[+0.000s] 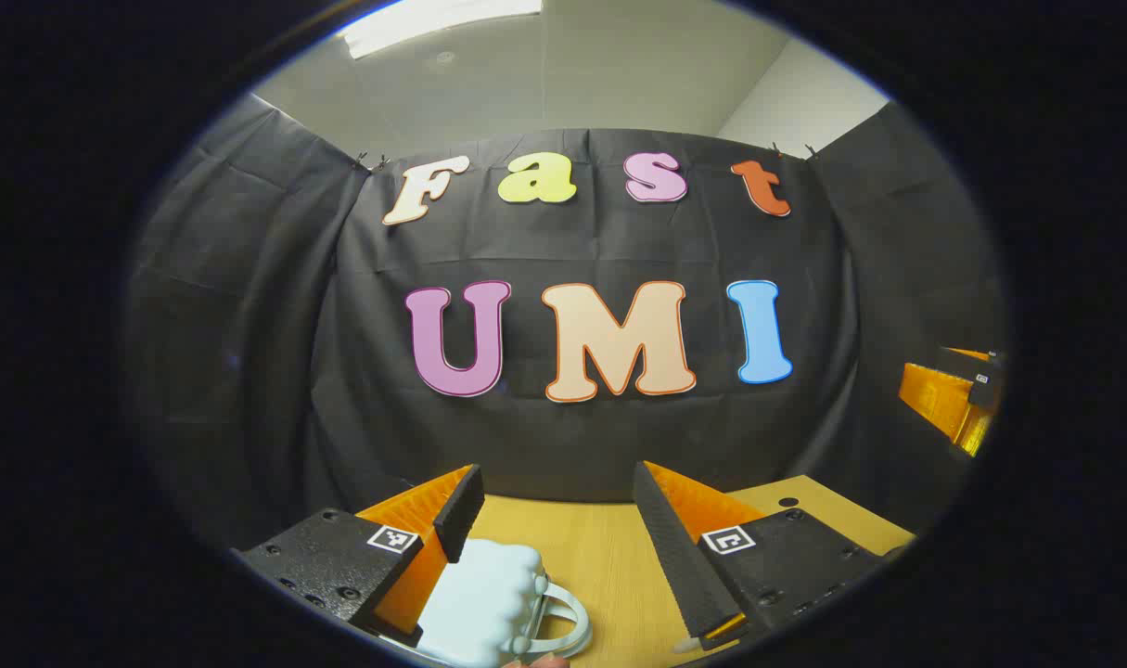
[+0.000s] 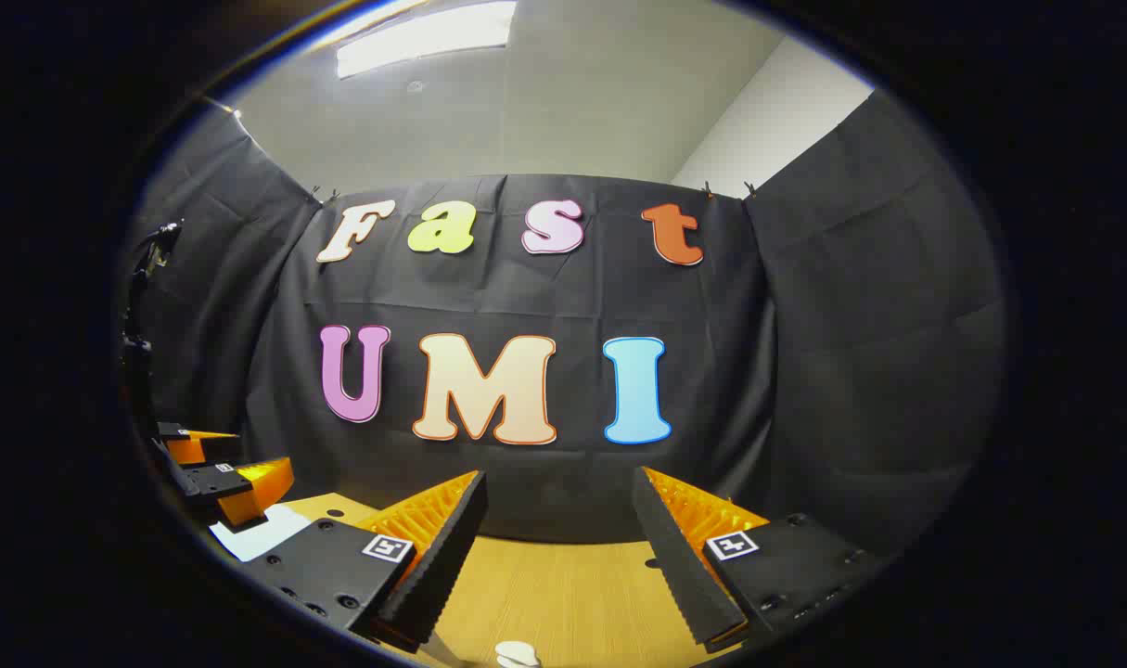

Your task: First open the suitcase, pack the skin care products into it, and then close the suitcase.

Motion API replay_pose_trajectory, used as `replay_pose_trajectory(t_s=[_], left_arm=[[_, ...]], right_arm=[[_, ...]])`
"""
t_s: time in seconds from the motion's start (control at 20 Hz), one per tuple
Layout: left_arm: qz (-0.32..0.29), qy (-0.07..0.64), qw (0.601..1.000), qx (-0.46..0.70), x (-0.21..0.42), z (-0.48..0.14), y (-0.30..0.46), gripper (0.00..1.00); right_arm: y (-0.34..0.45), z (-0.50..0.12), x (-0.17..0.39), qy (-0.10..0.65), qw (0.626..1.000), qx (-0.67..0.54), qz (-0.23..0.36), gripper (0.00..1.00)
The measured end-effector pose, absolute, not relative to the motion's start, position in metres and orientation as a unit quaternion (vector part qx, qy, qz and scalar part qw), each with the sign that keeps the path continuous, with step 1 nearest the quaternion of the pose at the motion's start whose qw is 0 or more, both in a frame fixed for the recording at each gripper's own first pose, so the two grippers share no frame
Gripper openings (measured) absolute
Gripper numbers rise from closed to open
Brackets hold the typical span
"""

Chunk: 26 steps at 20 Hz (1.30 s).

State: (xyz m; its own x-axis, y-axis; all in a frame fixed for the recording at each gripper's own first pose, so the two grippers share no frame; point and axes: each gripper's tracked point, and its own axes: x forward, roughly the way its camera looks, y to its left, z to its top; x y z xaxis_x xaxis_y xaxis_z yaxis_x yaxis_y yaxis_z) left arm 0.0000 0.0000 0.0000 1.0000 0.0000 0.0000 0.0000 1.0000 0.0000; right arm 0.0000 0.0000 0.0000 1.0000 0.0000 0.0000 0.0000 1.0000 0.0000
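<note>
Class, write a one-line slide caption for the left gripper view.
Open left gripper poised above a pale blue suitcase on a wooden table.

The suitcase (image 1: 484,603) is pale blue with a ribbed, rounded shell and a looped handle (image 1: 563,617) on its right side. It lies shut on the wooden tabletop (image 1: 591,566) at the bottom of the left gripper view, left of centre. In the right gripper view, a small white object (image 2: 517,654), too cropped to identify, sits at the bottom centre.
</note>
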Motion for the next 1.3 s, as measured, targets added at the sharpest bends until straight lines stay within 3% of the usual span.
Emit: replay_pose_trajectory(t_s=[0.35, 0.85, 1.0, 1.3], left_arm=[[-0.015, 0.02, 1.0, 0.006, 0.004, -0.017, -0.008, 0.95], [-0.012, 0.288, 0.957, 0.018, 0.012, -0.202, -0.01, 0.96], [-0.041, 0.339, 0.939, 0.031, 0.012, -0.23, -0.023, 0.96], [-0.066, 0.409, 0.91, 0.007, 0.006, -0.279, -0.042, 0.94]], right_arm=[[-0.002, -0.002, 0.001, 0.003, 1.0, 0.002, 0.0, 0.98], [-0.023, -0.055, 0.011, 0.053, 0.998, 0.002, 0.021, 0.98], [-0.044, -0.049, 0.019, 0.055, 0.998, -0.014, -0.024, 0.99], [-0.054, -0.042, 0.023, 0.043, 0.997, -0.039, -0.055, 0.98]])
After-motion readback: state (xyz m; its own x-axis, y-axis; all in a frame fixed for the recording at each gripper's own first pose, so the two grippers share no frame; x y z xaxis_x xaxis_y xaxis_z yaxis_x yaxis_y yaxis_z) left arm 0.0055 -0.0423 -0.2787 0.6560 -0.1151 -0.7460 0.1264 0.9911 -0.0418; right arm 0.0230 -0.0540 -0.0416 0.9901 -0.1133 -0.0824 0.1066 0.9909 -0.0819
